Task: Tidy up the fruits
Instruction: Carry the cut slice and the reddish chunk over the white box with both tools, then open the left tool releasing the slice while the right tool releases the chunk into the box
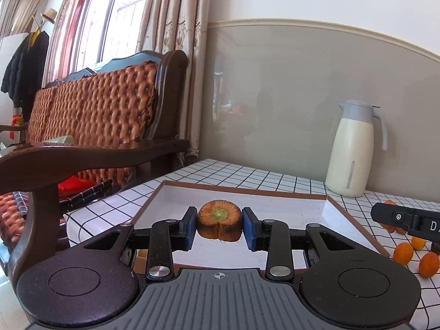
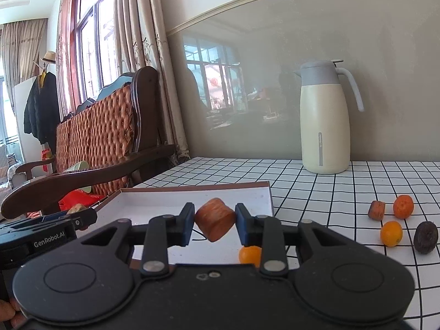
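Observation:
My left gripper point(image 1: 219, 227) is shut on a carrot chunk point(image 1: 219, 218) whose cut face with a green core looks at the camera; it hangs over the white tray point(image 1: 288, 206). In the right wrist view my right gripper point(image 2: 215, 222) is shut on another orange carrot chunk point(image 2: 216, 222), tilted, above the tray point(image 2: 165, 200). The left gripper point(image 2: 49, 228) shows at that view's left edge, the right gripper point(image 1: 407, 220) at the left wrist view's right edge. Loose on the checked cloth lie small oranges point(image 2: 403, 206) point(image 2: 391, 233) point(image 2: 249, 254), a carrot stub point(image 2: 377, 210) and a dark fruit point(image 2: 425, 237).
A cream thermos jug point(image 2: 324, 121) stands at the back of the table by the grey wall. A wooden sofa point(image 1: 104, 126) with orange cushions borders the table's left side. More small oranges point(image 1: 403, 253) point(image 1: 429, 264) lie right of the tray.

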Demonstrator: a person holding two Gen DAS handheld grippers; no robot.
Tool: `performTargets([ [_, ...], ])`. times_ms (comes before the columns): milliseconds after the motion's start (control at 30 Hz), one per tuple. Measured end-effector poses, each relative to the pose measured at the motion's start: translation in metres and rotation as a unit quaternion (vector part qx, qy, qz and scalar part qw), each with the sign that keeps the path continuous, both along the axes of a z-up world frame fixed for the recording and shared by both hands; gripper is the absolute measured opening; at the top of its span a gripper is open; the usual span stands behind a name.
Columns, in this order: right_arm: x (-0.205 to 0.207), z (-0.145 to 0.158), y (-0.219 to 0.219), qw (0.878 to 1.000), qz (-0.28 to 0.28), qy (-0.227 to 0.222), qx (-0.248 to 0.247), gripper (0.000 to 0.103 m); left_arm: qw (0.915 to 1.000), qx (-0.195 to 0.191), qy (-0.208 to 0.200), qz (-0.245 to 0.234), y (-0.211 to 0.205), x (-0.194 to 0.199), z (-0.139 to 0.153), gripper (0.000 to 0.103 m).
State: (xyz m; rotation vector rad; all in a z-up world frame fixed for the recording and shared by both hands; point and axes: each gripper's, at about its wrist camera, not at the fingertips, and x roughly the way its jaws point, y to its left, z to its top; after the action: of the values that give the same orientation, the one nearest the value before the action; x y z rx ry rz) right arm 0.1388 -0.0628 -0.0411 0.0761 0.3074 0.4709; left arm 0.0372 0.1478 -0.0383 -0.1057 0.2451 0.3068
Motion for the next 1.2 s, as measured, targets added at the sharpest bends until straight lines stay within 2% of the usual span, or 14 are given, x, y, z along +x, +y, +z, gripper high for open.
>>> performTargets([
  [500, 0.03, -0.006, 0.011, 1.0, -0.021, 0.017, 0.005, 0.024, 0.9995, 0.003, 0.021, 0.026, 0.024, 0.019, -0.005, 0.035],
  [1200, 0.072, -0.026, 0.028, 0.997, -0.04, 0.058, -0.016, 0.025, 0.9968, -0.009, 0.06, 0.052, 0.049, 0.065, -0.02, 0.036],
])
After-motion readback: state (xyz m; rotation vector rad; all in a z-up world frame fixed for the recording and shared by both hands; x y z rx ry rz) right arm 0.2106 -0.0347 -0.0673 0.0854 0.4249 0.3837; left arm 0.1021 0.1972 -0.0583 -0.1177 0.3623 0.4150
